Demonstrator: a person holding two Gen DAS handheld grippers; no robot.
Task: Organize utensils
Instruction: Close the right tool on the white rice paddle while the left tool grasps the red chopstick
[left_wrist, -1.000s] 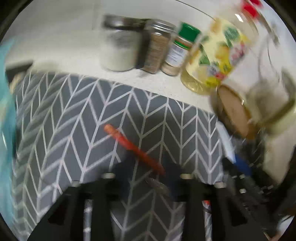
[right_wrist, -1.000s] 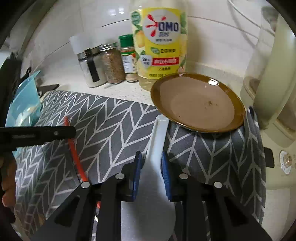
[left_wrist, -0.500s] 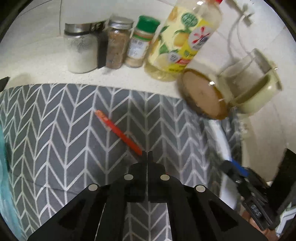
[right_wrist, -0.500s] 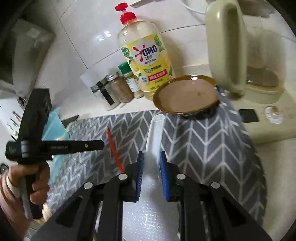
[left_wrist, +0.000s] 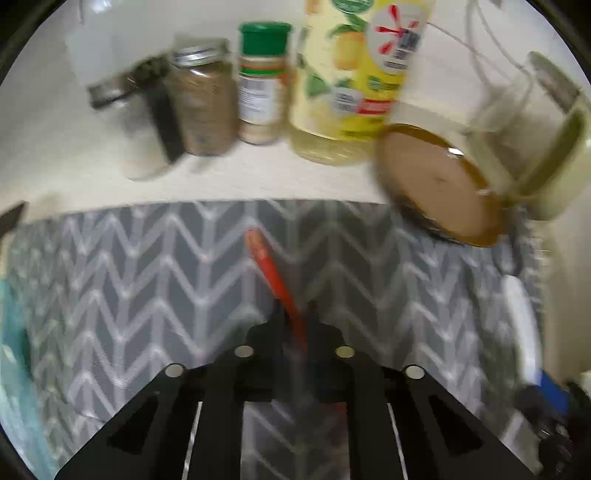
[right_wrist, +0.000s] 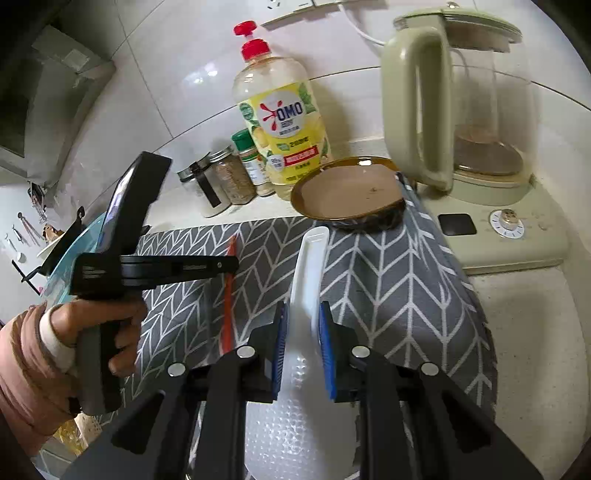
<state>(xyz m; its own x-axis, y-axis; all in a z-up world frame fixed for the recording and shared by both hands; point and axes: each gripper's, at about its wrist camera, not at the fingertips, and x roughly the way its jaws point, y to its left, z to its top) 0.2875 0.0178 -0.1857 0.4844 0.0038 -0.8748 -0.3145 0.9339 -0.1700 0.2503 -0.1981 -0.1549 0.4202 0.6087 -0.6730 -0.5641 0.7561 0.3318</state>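
Red stick (left_wrist: 275, 275): thin, straight, lying on the grey chevron mat (left_wrist: 147, 288), running toward the jars. White rice paddle (right_wrist: 308, 280): flat, dimpled blade nearest the camera, handle pointing at the brown plate (right_wrist: 347, 192), held above the mat.

Left gripper (left_wrist: 293, 314): jaws nearly together, having just been opening slightly; the stick's near end is sitting between them. View blurred; cannot tell if they are pressing it.

Right gripper (right_wrist: 301, 332): narrow, blue pads (right_wrist: 280, 343) clamping the paddle's neck.
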